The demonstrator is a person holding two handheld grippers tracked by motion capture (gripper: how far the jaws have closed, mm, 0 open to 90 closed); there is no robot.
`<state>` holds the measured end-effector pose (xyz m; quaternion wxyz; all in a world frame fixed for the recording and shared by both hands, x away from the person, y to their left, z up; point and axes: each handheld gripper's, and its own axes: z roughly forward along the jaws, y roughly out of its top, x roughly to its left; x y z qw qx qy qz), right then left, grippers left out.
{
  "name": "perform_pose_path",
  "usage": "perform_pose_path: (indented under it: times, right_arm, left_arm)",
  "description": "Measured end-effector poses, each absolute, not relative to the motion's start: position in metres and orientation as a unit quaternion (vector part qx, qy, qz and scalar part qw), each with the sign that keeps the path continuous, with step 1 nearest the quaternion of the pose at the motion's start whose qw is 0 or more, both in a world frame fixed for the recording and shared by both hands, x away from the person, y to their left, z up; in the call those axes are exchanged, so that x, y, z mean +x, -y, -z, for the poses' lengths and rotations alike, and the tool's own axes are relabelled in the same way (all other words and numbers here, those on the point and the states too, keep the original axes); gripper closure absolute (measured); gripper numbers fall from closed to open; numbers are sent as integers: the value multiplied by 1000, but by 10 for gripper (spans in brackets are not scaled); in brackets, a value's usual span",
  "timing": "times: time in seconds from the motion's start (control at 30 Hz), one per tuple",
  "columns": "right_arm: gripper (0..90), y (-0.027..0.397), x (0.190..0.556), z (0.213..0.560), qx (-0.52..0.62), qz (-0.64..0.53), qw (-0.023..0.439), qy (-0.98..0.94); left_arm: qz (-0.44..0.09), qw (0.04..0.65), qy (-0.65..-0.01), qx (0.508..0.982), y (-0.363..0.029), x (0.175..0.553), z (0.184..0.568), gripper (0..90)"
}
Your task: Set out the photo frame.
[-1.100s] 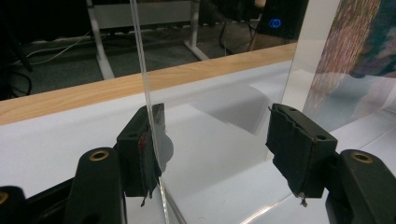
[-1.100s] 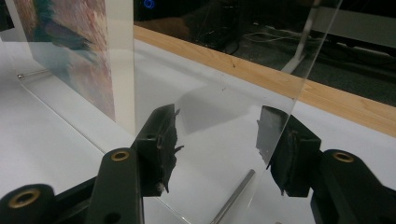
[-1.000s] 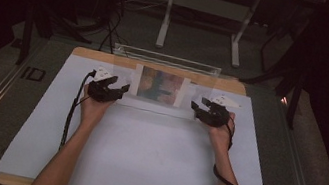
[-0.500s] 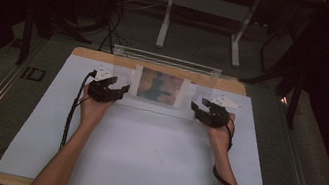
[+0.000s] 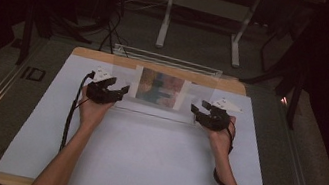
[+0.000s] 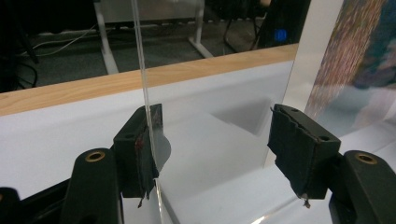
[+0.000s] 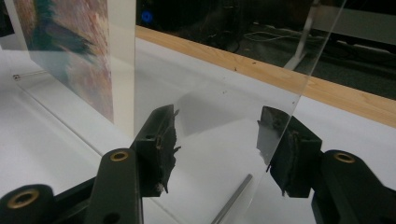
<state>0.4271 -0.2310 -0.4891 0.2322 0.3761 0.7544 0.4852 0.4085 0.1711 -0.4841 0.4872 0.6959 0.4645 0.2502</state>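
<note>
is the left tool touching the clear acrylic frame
Touching. In the left gripper view the clear acrylic frame's edge lies against the inner face of one jaw of the left tool; the other jaw stands well clear, so the tool is open.

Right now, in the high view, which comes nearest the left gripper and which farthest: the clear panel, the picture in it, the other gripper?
1. Clear panel: its left edge sits at the left gripper.
2. Picture: mid-panel, to the right.
3. Right gripper: at the panel's far right end.
</note>
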Motion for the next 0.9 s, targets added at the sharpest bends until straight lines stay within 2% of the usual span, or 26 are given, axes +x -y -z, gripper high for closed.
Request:
perform_pose_path:
  times: [0.4, 0.9]
  right_arm:
    - [457, 231, 410, 485, 365, -489, 232, -758]
    - [455, 233, 389, 486, 353, -485, 235, -765]
  left_arm:
    - [-237, 500, -474, 685, -174, 391, 487, 362]
    - [-240, 492, -469, 693, -173, 365, 487, 366]
